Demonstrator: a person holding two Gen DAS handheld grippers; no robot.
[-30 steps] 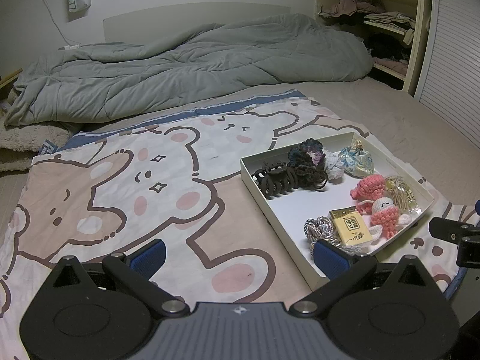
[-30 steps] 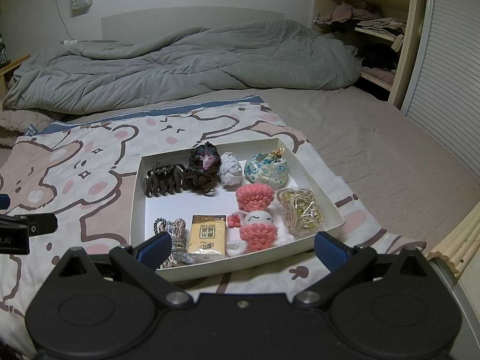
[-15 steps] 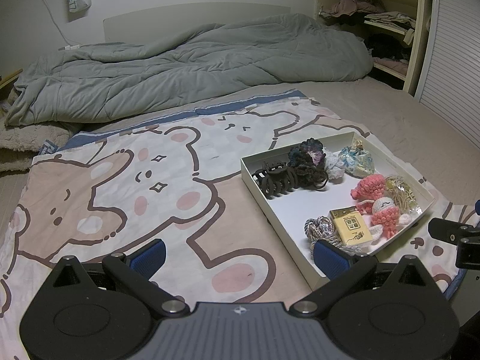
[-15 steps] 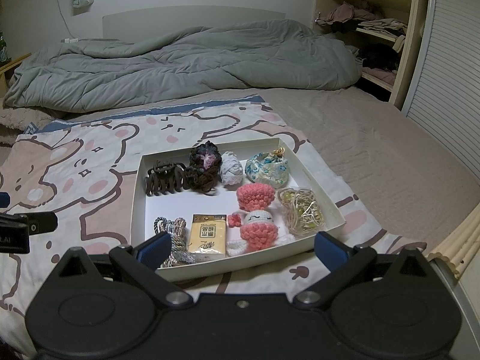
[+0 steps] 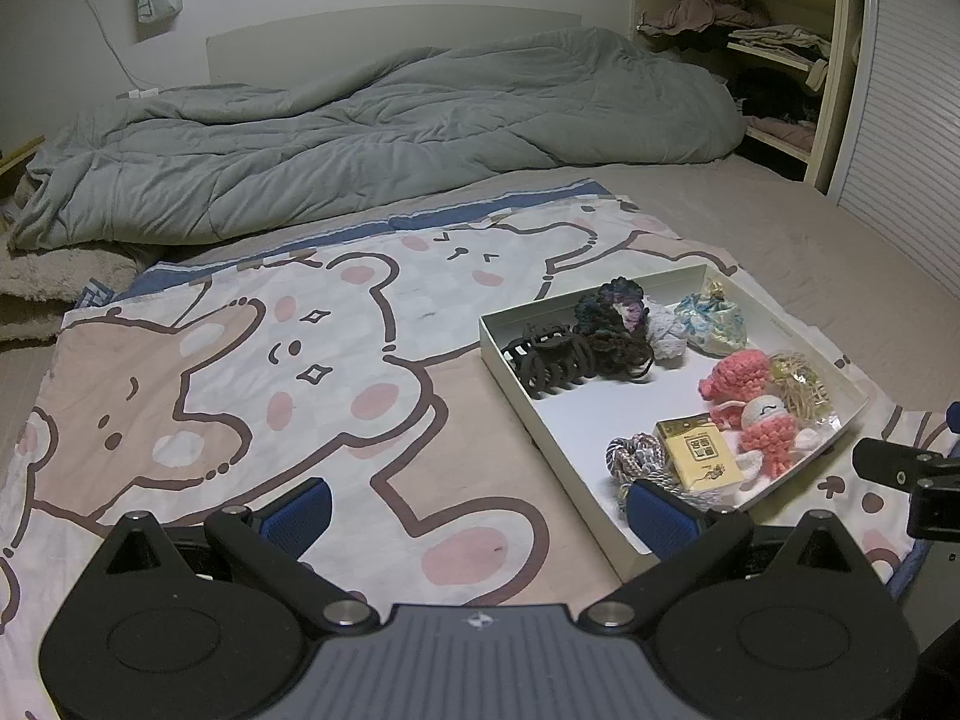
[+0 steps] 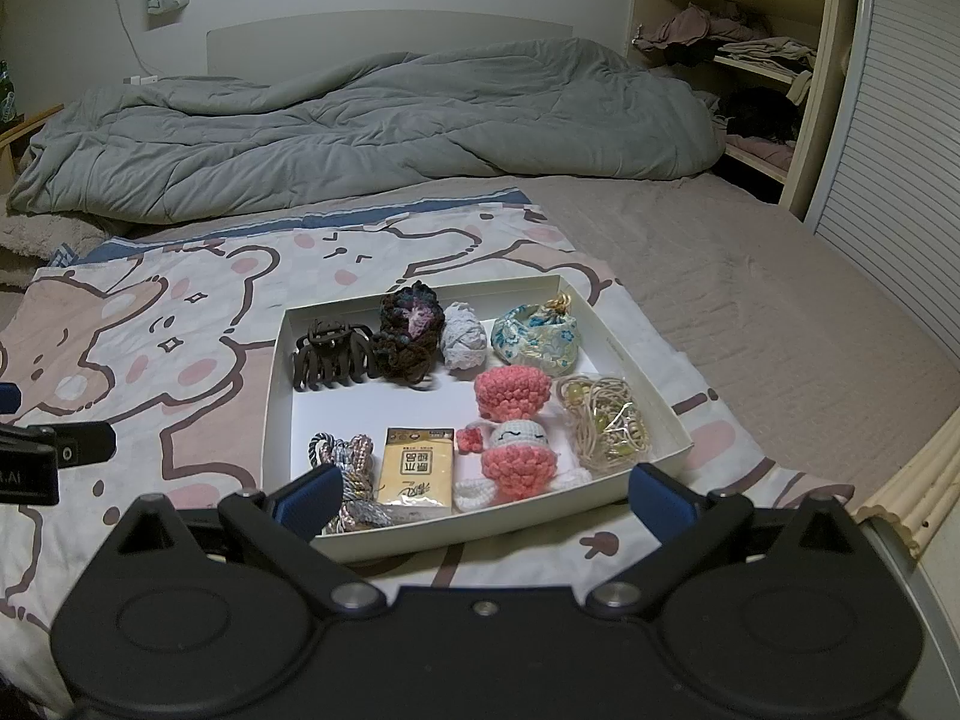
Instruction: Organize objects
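Note:
A white shallow box lies on a bear-print blanket. It holds a brown claw clip, a dark scrunchie, a grey-white scrunchie, a blue floral pouch, a pink crochet ball, a pink crochet octopus, a bag of elastic bands, a yellow packet and a braided cord. My right gripper is open and empty at the box's near edge. My left gripper is open and empty over the blanket, left of the box.
The bear-print blanket covers the near part of the bed. A rumpled grey duvet lies at the back. A shelf with clothes and a slatted door stand at the right.

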